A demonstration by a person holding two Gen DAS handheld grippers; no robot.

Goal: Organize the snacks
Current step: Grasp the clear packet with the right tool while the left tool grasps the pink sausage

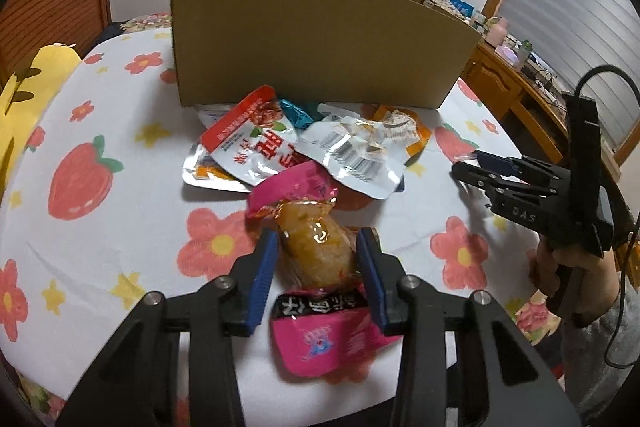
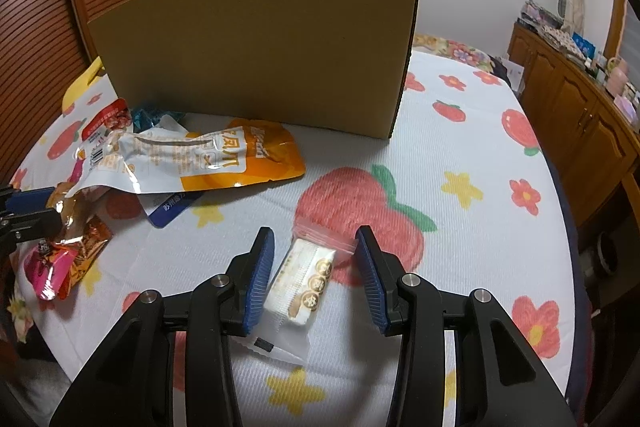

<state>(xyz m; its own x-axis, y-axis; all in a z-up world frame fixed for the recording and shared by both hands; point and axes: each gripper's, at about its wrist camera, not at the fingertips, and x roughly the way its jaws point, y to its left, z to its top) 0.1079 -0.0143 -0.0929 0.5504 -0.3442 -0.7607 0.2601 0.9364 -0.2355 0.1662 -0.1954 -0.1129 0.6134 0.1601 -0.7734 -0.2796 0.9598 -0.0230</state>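
Observation:
My left gripper (image 1: 316, 239) is shut on a pink packet with a clear window showing an orange-brown snack (image 1: 316, 247); both blue pads press its sides. The same packet (image 2: 52, 263) and the left gripper (image 2: 50, 207) show at the left edge of the right wrist view. My right gripper (image 2: 314, 239) is shut on a clear zip bag holding a white snack bar (image 2: 300, 283), and it hovers above the sheet at the right (image 1: 460, 167). A pile of pouches lies before the open cardboard box (image 1: 312, 39): red-and-white (image 1: 256, 139), silver with barcode (image 1: 356, 151), teal (image 1: 296, 113), orange (image 2: 256, 155).
Everything rests on a bed sheet (image 1: 100, 155) printed with strawberries and flowers. The cardboard box (image 2: 256, 47) stands upright at the back. A yellow pillow (image 1: 32, 75) lies at the left, a wooden cabinet (image 2: 580, 115) with clutter runs along the right. A person's hand (image 1: 560, 267) holds the right gripper.

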